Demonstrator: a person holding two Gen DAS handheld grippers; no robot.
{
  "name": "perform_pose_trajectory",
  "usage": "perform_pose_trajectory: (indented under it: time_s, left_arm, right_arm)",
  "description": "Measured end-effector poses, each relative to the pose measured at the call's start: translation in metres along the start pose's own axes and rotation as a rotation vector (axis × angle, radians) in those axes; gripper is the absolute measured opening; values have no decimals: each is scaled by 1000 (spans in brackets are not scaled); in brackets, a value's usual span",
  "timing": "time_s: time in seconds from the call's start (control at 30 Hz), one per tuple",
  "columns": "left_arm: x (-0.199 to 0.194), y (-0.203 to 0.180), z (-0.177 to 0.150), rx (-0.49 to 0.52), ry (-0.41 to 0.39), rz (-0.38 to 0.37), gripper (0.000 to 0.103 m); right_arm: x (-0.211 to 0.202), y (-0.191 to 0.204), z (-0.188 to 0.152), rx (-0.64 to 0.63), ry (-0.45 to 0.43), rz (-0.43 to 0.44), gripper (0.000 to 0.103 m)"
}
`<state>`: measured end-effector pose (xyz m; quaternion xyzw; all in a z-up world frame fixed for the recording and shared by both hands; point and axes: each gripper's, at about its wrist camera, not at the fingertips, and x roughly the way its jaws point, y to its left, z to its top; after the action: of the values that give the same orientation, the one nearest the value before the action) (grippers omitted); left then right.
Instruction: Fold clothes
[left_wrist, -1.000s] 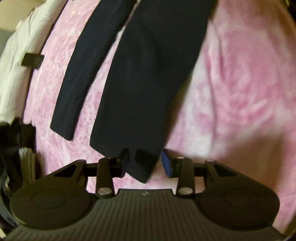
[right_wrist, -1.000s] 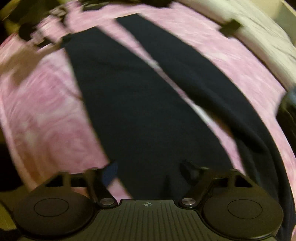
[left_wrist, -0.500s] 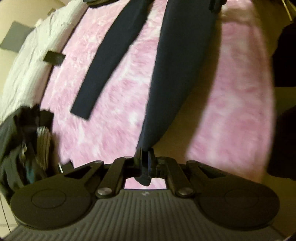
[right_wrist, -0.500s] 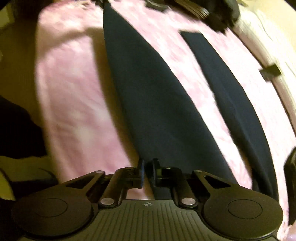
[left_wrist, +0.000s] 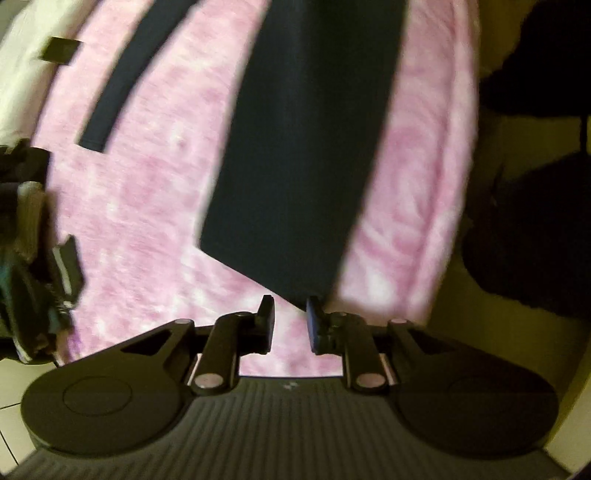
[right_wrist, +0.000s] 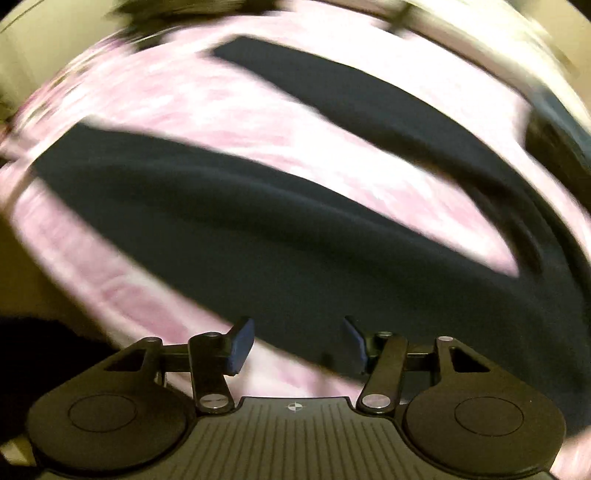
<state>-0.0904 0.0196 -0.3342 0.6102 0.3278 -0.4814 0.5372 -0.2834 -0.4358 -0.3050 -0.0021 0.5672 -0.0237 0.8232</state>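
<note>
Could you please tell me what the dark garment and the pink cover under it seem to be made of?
Garment: apparently a soft, matte navy knit, draping limp without shine. Cover: apparently plush fleece, fuzzy with mottled pink-white pile. Blur leaves both uncertain.

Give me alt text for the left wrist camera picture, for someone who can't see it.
A dark navy garment lies flat on a fuzzy pink blanket, its hem just ahead of the open, empty left claw. A narrower strip of the same fabric, perhaps a sleeve, lies to the left. The picture is motion-blurred.
</note>
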Motion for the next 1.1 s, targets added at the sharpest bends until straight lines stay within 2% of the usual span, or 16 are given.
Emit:
perform_pose_trajectory:
  time_s: [0.13, 0.27, 0.37, 0.47, 0.5, 0.53, 0.57, 0.67, 0.77, 0.87, 0.9, 0.93, 0.97, 1.0, 1.03, 1.1]
  left_arm:
    - [-11, 12, 32, -47, -67, -7, 17]
    - [-7, 8, 87, -23, -118, -38, 19]
    - [-3, 1, 134, -10, -153, -79, 19]
    - [4, -13, 180, 35, -176, -114, 19]
    - [6, -18, 194, 55, -181, -122, 19]
    - [7, -22, 207, 76, -185, -129, 19]
    - [8, -27, 219, 97, -188, -136, 19]
    - [9, -33, 252, 143, -204, -146, 21]
    - [10, -29, 281, 160, -227, -127, 22]
    - [18, -15, 304, 146, -250, -82, 29]
    - [23, -9, 308, 141, -253, -58, 32]
    - [27, -2, 312, 135, -253, -31, 33]
    - [33, 6, 314, 125, -250, 1, 33]
    - [39, 16, 316, 110, -243, 36, 33]
    - [45, 27, 316, 94, -231, 69, 33]
    - [60, 48, 311, 69, -206, 133, 33]
  right_arm:
    - [-3, -89, -29, 495, 5, -48, 56]
    - [-16, -185, -70, 915, -71, -118, 56]
    - [-27, -252, -96, 1104, -175, -201, 56]
    - [-23, -304, -120, 1248, -232, -233, 55]
    - [-20, -320, -127, 1275, -232, -240, 55]
    - [-18, -334, -132, 1276, -211, -252, 45]
    - [-15, -344, -134, 1264, -181, -260, 15]
    - [-16, -354, -144, 1260, -152, -231, 6]
    - [-32, -356, -155, 1246, -156, -291, 5]
    - [-34, -360, -160, 1196, -118, -280, 6]
    - [-36, -358, -155, 1151, -113, -297, 8]
    - [-41, -352, -145, 1110, -118, -339, 28]
    - [-45, -347, -136, 1069, -124, -380, 55]
    - [-50, -342, -126, 1027, -129, -421, 63]
    - [-54, -335, -116, 983, -137, -456, 64]
    - [-60, -317, -92, 876, -169, -459, 64]
